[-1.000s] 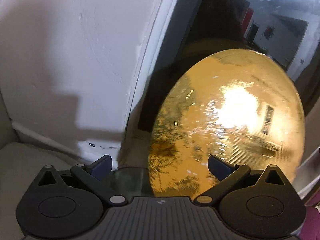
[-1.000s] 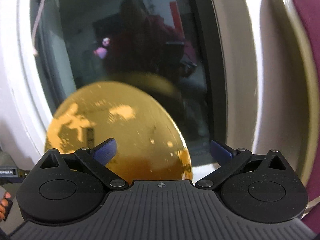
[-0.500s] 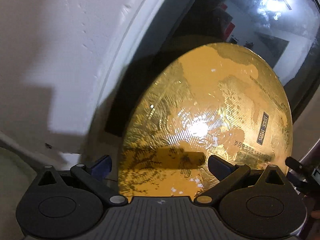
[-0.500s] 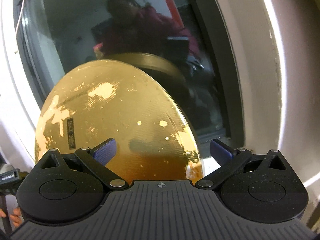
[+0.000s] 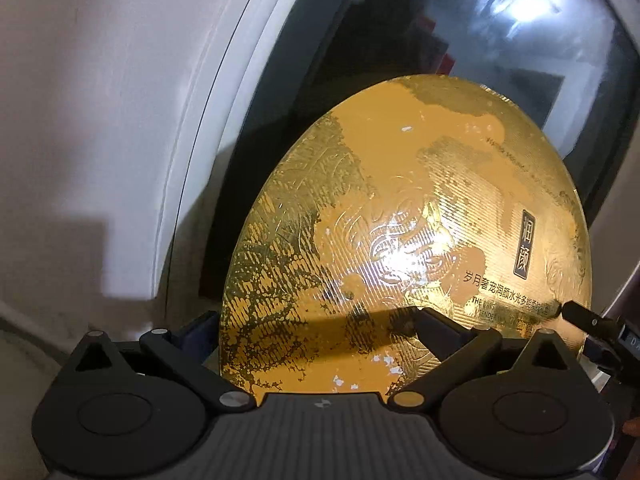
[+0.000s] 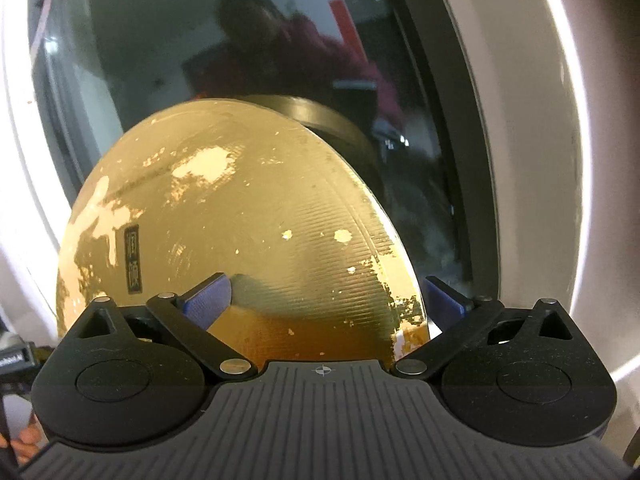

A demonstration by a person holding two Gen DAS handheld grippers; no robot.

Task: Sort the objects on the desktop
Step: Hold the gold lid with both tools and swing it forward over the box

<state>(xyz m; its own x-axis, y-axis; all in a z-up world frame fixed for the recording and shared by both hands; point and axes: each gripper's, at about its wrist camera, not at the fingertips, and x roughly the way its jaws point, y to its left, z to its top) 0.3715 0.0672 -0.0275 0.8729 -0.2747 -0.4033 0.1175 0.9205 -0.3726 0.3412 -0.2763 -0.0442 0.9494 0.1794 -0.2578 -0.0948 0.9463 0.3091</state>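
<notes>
Left wrist view: the gold round lid (image 5: 404, 240) is stood on edge against the window (image 5: 460, 32), straddled edge-on by both wide-open tools, left tool (image 5: 316, 336) and right tool (image 6: 324, 300), neither clamped yet.

My left wrist camera sits just behind my left gripper (image 5: 316, 332) and looks forward and upward, very close to the round gold foil-faced disc with dark printed lettering (image 5: 420, 240), with the dark glass window pane (image 5: 440, 40) and its white frame (image 5: 208, 120) behind. My right wrist camera sits the same way behind my right gripper (image 6: 326, 300), equally close, facing the same disc (image 6: 248, 220) from its other edge. Both views share the disc, the pane (image 6: 200, 40) and the frame (image 6: 532, 120).
</notes>
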